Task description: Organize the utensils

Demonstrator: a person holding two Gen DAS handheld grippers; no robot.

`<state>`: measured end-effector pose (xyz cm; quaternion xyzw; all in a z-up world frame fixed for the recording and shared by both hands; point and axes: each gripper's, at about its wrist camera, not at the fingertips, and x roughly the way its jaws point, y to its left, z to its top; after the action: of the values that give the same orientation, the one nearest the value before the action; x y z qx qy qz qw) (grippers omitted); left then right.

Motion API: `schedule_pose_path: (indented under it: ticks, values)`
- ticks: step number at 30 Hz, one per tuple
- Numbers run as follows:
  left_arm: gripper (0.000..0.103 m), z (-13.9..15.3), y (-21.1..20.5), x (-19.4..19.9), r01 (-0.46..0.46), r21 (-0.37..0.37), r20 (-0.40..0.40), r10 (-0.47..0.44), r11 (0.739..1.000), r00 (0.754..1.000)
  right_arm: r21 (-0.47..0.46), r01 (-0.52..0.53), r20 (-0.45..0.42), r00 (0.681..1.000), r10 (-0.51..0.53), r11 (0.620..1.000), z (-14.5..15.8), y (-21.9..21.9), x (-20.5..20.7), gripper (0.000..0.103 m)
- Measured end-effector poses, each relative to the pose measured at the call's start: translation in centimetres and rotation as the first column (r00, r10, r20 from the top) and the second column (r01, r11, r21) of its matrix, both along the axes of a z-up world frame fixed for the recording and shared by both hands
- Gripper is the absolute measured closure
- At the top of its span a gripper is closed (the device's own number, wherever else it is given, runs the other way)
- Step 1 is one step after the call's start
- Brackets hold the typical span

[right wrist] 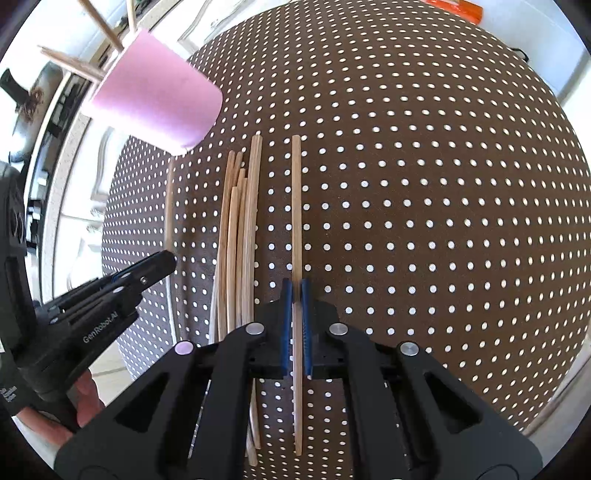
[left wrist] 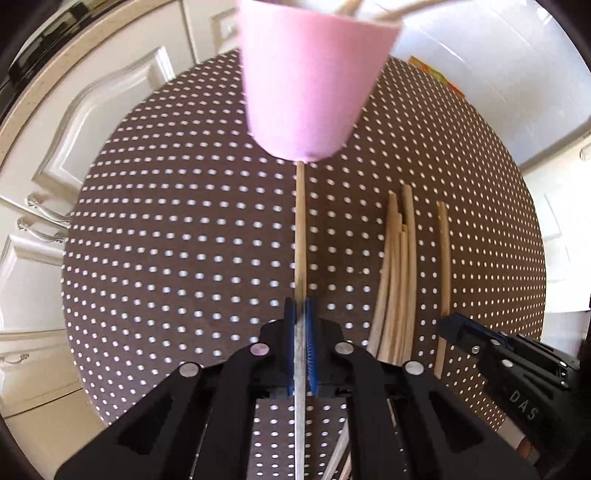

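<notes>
Nearest the lens, above the dotted tablecloth (left wrist: 166,221), the left gripper (left wrist: 301,306) points steeply down. Its blue pads (left wrist: 290,332) are pinched on one chopstick (left wrist: 300,229), which runs between them straight ahead to the base of the pink cup (left wrist: 310,81).

Right gripper (right wrist: 296,291): also angled steeply down, pads (right wrist: 285,325) clamped on a single chopstick (right wrist: 296,206) that lies flat on the cloth, set apart to the right of the bundle. Part of a hand (right wrist: 79,406) shows behind the left gripper in the right wrist view.

Bundle of loose chopsticks (right wrist: 240,229): lies on the cloth between the two held sticks, roughly parallel to both. Count about six or seven; overlap prevents an exact figure.

Pink cup: one, upright, at the far side of the cloth, beyond the bundle and to its left. At least three sticks (right wrist: 99,22) project from its mouth; the rim is partly cropped, count uncertain.

White cabinet doors (left wrist: 74,147) stand beyond the table edge.
</notes>
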<state>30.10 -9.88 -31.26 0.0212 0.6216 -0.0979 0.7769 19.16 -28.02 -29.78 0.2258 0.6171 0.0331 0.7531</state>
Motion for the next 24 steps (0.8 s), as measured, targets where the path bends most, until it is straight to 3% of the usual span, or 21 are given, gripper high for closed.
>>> schedule_pose_path:
  ticks: [11,24]
  values:
    - [0.096,4.6,4.2,-3.0,-0.080,-0.071,0.125,0.088,0.994,0.988,-0.008,-0.013,0.100,0.995,0.014,1.000,3.2,0.0,-1.3,0.098]
    - [0.096,10.6,5.6,-5.4,-0.130,-0.137,0.275,0.164,0.982,0.947,-0.050,0.007,0.271,0.963,0.007,0.999,9.2,-1.8,-3.0,0.098]
